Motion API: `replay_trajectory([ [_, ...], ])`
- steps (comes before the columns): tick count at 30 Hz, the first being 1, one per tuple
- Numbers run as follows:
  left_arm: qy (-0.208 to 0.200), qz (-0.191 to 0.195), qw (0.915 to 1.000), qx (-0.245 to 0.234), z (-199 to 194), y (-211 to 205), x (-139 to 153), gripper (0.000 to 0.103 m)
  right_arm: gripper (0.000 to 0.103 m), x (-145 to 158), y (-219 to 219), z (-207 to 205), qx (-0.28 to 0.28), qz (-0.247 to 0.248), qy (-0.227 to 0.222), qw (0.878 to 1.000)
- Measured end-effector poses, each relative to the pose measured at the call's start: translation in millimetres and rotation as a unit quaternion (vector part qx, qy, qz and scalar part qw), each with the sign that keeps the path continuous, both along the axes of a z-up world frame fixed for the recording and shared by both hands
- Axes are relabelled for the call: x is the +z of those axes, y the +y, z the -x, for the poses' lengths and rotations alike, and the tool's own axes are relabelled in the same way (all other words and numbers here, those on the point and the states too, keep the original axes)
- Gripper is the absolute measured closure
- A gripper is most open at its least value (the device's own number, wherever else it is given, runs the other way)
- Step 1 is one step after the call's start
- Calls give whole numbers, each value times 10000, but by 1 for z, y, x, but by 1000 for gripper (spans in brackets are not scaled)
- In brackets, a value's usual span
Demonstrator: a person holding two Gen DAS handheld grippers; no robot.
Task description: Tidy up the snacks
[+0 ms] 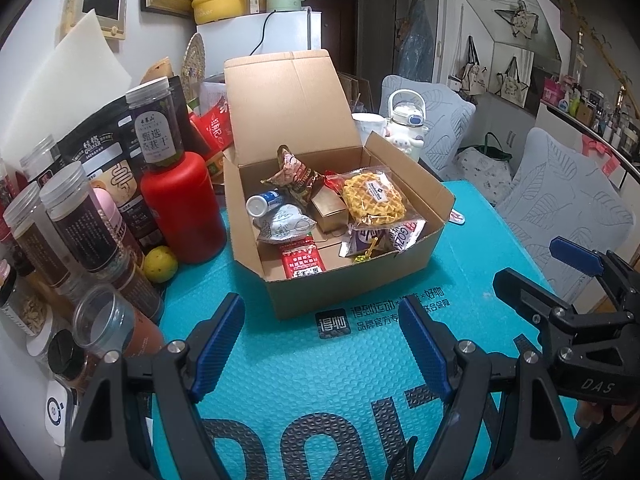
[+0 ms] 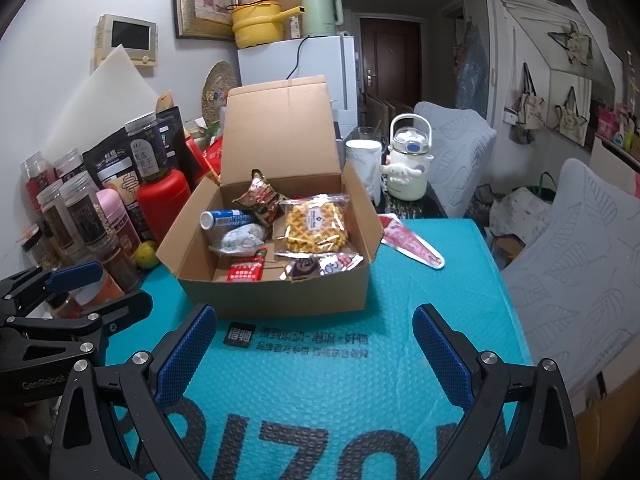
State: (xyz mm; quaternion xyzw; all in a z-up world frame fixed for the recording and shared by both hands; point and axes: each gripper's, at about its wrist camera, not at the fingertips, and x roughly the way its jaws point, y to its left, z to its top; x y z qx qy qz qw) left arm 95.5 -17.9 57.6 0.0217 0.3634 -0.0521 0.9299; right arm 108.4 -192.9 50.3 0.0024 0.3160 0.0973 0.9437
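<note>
Both grippers – left gripper (image 1: 320,344), right gripper (image 2: 314,356) – hover spread and empty over the teal mat (image 2: 320,380), near side of the open cardboard box (image 1: 352,288) holding the snacks (image 1: 374,196), one pink packet (image 2: 412,246) lying just right of it.

A teal bubble mailer (image 2: 360,380) with dark lettering covers the bench across the lower middle of the frame. At the left edge stand clear jars (image 1: 76,220) of dried goods, a red bottle (image 1: 182,204) and a yellow-green citrus fruit (image 1: 160,263). Upper centre, a white fridge (image 2: 320,60) carries a yellow pot (image 2: 258,24) and a pale green kettle (image 2: 318,12). A white cartoon-dog flask (image 2: 408,160) sits right of centre, with grey leaf-patterned chair covers (image 2: 580,248) along the right.
</note>
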Motion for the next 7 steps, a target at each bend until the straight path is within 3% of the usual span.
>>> replay_trajectory([
  [7,-4,75,9999,-89,0,-1,0,24,3,0,-1,1,-74,4,12,10000],
])
